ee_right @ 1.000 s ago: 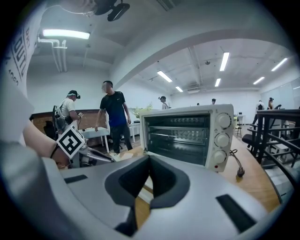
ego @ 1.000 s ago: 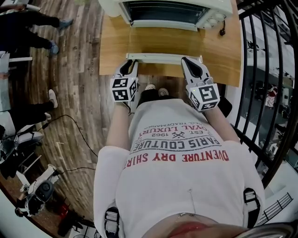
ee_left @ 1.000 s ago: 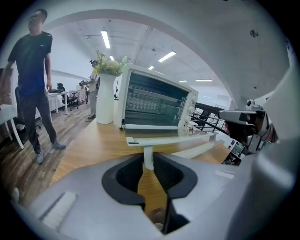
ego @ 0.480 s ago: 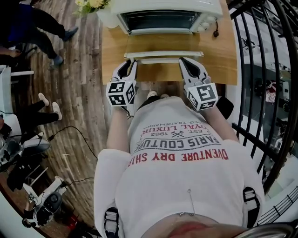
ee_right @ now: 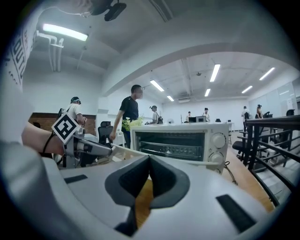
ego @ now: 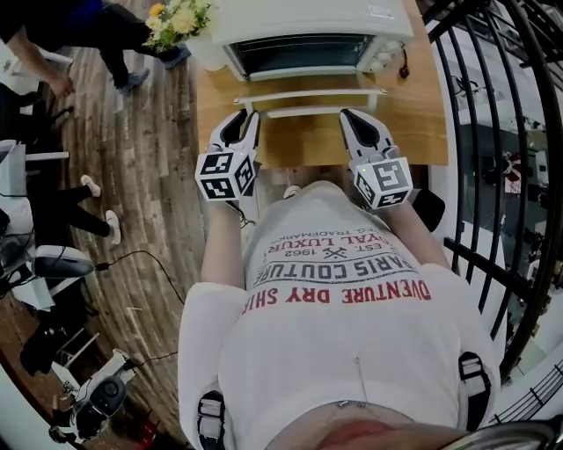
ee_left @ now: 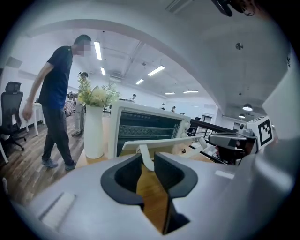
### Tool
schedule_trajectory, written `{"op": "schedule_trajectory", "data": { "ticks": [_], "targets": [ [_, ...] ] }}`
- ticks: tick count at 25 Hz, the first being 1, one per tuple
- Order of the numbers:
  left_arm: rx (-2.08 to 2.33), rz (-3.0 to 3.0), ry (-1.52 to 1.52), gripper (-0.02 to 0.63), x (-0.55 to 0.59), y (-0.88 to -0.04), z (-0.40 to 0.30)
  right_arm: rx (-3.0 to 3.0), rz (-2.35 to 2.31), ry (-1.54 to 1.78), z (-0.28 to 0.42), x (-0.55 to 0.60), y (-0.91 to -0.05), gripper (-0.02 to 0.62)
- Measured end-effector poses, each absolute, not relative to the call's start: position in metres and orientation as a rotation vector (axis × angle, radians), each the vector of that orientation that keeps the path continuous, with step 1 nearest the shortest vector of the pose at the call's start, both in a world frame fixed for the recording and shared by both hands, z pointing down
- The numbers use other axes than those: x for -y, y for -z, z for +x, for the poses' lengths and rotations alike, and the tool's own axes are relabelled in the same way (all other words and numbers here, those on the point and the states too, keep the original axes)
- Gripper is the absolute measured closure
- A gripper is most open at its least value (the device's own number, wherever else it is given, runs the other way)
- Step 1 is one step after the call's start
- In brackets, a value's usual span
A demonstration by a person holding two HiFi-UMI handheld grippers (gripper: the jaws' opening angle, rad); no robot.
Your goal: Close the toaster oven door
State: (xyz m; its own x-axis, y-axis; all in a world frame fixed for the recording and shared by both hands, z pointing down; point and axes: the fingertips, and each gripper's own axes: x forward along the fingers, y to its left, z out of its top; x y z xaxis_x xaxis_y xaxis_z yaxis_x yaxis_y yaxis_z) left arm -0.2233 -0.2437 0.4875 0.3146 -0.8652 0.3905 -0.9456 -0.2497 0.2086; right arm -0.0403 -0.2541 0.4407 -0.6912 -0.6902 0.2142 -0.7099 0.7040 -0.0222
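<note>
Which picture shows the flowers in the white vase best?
The left gripper view: the flowers and their whole white vase stand side-on beside the toaster oven. The head view sees them from above, at the top edge. The right gripper view shows a small bunch past the oven's corner.

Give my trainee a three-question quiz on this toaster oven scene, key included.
1. True or false: the toaster oven door is fully shut.
2. What stands at the left of the toaster oven in the head view? A) a vase of flowers B) a kettle C) a desk lamp
3. Fill in: the jaws of the right tongs stand ____.

Key: 1 false, it is part open with the rack showing; 2 A; 3 together.
</note>
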Motion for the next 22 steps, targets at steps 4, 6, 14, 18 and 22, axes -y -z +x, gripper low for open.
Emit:
{"op": "schedule_trajectory", "data": {
  "ticks": [4, 6, 14, 18, 22],
  "targets": [
    [1.634, 2.222, -0.253, 0.514, 0.258, -0.473, -0.226, 2.718, 1.155, -0.121, -0.041, 0.262, -0.435, 0.590],
    [1.648, 2.238, -0.239, 0.514, 0.265, -0.467, -0.228, 2.719, 1.170, -0.108, -0.042, 0.267, -0.431, 0.589],
    [1.689, 2.278, -0.192, 0.512, 0.289, -0.448, -0.233, 2.716, 1.200, -0.062, -0.046, 0.273, -0.424, 0.591],
    [1.703, 2.287, -0.179, 0.513, 0.303, -0.441, -0.237, 2.710, 1.210, -0.050, -0.047, 0.276, -0.424, 0.590],
    [1.718, 2.298, -0.168, 0.512, 0.312, -0.435, -0.239, 2.705, 1.234, -0.032, -0.047, 0.278, -0.421, 0.591]
  ]
}}
